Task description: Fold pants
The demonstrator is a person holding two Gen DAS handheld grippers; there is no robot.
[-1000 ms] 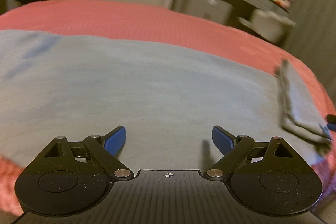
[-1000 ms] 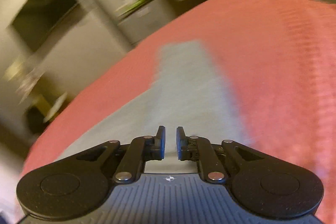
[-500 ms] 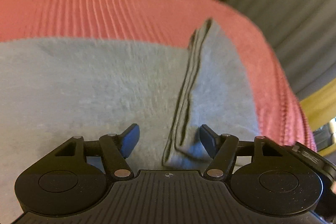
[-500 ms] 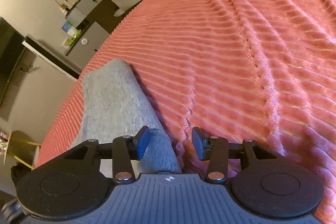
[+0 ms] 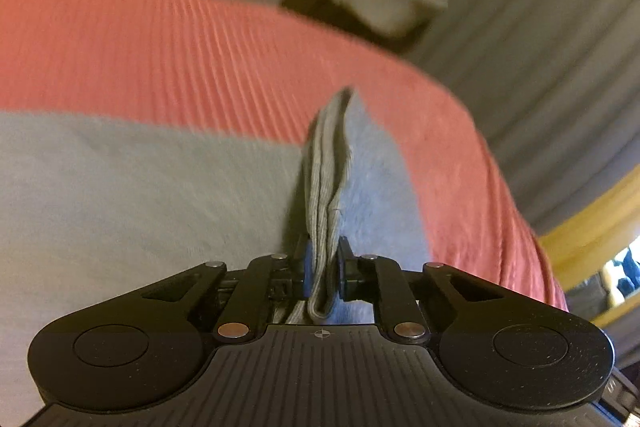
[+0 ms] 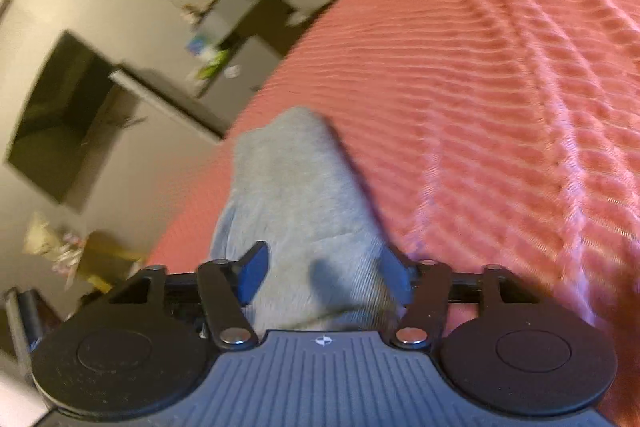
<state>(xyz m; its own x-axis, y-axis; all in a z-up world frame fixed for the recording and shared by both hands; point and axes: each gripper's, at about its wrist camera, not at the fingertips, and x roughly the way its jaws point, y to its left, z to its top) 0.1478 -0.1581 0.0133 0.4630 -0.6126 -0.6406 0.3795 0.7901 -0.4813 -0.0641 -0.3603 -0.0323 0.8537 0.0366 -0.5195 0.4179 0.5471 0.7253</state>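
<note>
The left tongs (image 5: 323, 273) are closing on the gray pants (image 5: 326, 187) edge on the pink bed (image 5: 200, 59), while the right view is showing the right tongs (image 6: 326, 277) opening around the pants' end.

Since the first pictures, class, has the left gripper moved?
Yes. The left gripper has swung right across the pink ribbed bedspread to the grey pants' folded edge.

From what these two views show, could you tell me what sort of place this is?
Most likely a bedroom at home. Grey pants lie on a wide surface under a ribbed pink bedspread, probably a bed. Behind it stand a cluttered grey cabinet and a grey curtain.
</note>
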